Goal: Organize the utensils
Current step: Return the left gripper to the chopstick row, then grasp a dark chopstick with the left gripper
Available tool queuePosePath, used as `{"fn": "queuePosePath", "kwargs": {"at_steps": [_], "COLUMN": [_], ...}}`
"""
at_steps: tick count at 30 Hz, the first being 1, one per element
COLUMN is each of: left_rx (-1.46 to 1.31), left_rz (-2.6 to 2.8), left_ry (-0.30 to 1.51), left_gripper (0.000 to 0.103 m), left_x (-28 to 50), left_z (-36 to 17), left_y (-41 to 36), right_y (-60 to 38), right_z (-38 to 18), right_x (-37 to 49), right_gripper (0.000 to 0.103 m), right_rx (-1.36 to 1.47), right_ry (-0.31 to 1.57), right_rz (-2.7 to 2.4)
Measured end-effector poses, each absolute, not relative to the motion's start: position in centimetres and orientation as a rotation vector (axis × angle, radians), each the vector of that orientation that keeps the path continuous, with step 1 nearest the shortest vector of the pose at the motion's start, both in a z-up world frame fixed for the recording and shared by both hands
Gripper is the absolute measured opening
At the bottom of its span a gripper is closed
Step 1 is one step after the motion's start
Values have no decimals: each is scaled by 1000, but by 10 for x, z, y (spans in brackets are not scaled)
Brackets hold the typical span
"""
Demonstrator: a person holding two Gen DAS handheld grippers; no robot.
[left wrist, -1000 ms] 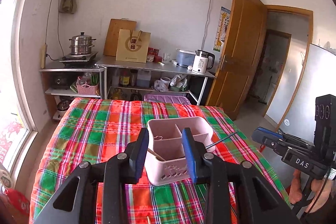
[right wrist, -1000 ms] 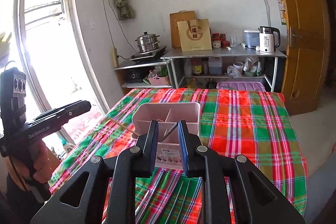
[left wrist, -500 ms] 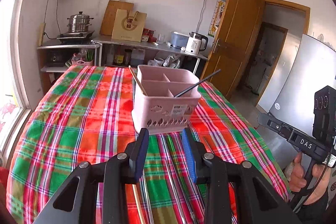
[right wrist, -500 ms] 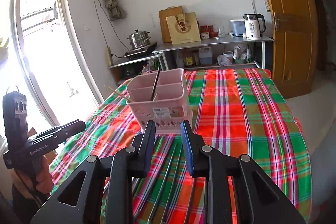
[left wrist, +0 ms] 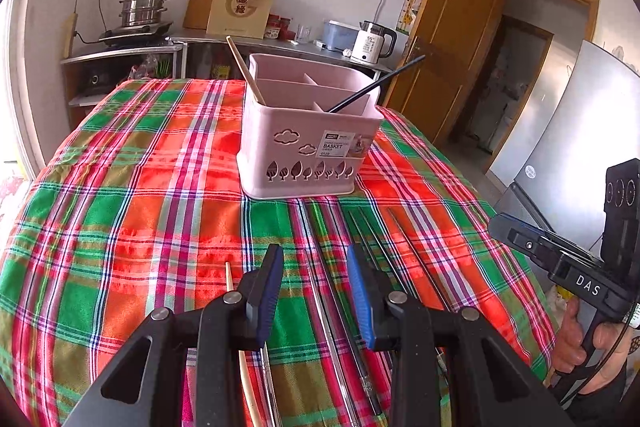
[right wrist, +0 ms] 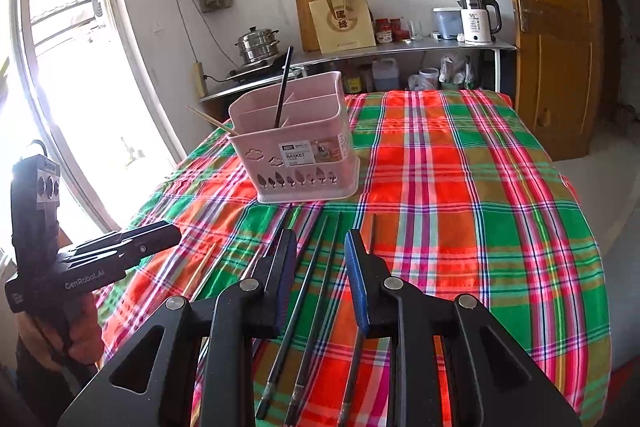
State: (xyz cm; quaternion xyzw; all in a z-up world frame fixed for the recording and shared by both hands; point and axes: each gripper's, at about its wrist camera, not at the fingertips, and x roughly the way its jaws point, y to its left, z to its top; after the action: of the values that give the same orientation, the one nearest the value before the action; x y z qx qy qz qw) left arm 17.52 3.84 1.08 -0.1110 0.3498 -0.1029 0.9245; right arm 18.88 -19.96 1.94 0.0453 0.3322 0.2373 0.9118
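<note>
A pink divided basket [left wrist: 308, 143] [right wrist: 300, 151] stands mid-table on the plaid cloth. One wooden chopstick [left wrist: 244, 71] [right wrist: 208, 119] and one black chopstick [left wrist: 376, 83] [right wrist: 282, 91] lean out of it. Several more chopsticks lie on the cloth in front of it: dark ones [left wrist: 372, 247] [right wrist: 316, 267] and a light wooden one [left wrist: 229, 277]. My left gripper [left wrist: 314, 255] hangs open just above them with nothing between its fingers. The right gripper [right wrist: 320, 239] is open too, low over the dark chopsticks and holding nothing. Each gripper shows in the other's view [left wrist: 516, 233] [right wrist: 160, 235].
The plaid-covered table [right wrist: 480, 187] drops off at its right and near edges. Behind it stand metal shelves with a steamer pot [left wrist: 144, 9], a paper bag [left wrist: 242, 9] and a white kettle [left wrist: 372, 43]. A wooden door [left wrist: 456, 27] is at the right, a window [right wrist: 60, 67] at the left.
Both grippers have sunk toward the near part of the table. The basket now sits farther ahead, and the chopsticks lying on the cloth have come into view. The right jaws stand slightly wider.
</note>
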Motion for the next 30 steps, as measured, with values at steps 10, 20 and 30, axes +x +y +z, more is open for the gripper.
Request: {"fn": "queuePosePath", "kwargs": {"at_steps": [10,20,30], "left_rx": [-203,-162,-132], "left_rz": [-206,-211,-203], "left_ry": [828,922,962], "left_gripper": [33,30,21], "left_x": [220,271,290], "left_z": [-22,-50,-60], "left_y": [27,11,5], "right_y": [-183,-163,-151], "right_z": [-14,-46,-59], "right_x": [218,251,271], "right_gripper": [23,13,10], "right_rx": [51,2,-37], "right_ry": [785,888,929], "right_rz": [468,449,429]}}
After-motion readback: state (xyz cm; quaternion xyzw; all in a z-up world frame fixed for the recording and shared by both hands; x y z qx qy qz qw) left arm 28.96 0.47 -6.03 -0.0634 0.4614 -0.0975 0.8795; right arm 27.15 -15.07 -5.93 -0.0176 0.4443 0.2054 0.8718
